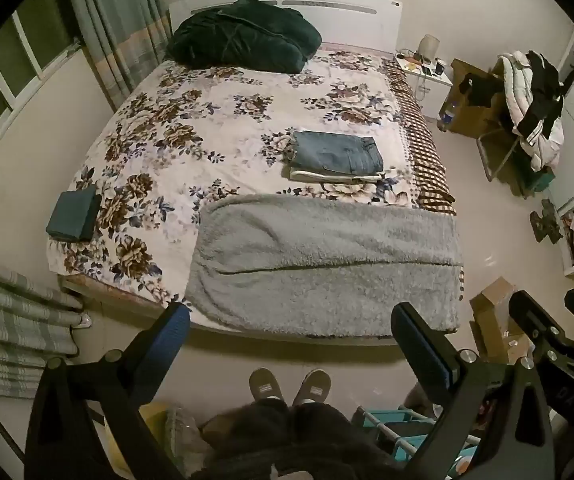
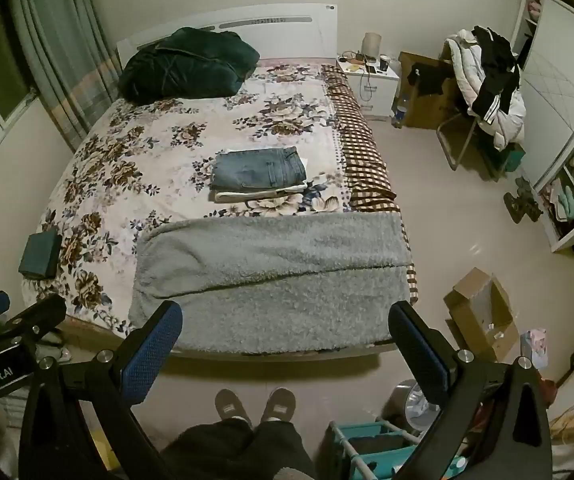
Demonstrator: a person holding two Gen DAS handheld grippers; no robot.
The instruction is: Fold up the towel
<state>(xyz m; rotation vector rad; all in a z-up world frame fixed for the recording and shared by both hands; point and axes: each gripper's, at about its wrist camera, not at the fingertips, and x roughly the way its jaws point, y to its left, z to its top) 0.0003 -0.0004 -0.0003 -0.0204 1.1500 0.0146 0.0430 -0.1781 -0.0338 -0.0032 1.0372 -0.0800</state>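
Note:
A fluffy grey towel (image 1: 327,264) lies spread over the near end of the bed, its front edge hanging over the bedside; a fold line crosses its middle. In the right wrist view the same grey towel (image 2: 275,280) fills the foot of the bed. My left gripper (image 1: 291,332) hovers open high above the floor, short of the towel's front edge, with nothing between its blue pads. My right gripper (image 2: 287,328) is likewise open and empty, held above the towel's near edge. The right gripper's body (image 1: 547,332) shows at the lower right of the left wrist view.
The bed has a floral cover (image 1: 191,128). On it lie folded jeans on a pale cloth (image 1: 335,156), a dark green bundle (image 1: 243,36) at the headboard and a small dark folded item (image 1: 73,216). An open cardboard box (image 2: 483,312), a laden chair (image 2: 487,92) and a person's slippers (image 2: 255,402) are on the floor.

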